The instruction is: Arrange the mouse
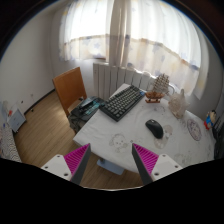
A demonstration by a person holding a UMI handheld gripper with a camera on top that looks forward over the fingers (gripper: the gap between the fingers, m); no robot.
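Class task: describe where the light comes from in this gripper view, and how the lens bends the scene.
Gripper view: daylight glows through the curtained window, washing it out; the white table is evenly lit, the mouse and keyboard dark against it. Wide-angle distortion curves the room's lines toward the rim. The open gripper has its fingers near the lens, holding nothing.

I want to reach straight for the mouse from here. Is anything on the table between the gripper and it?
Nothing visible blocks it. The gripper is open, above the table's near edge, and the mouse lies beyond the fingers on bare tabletop. The keyboard sits further back, off that line.
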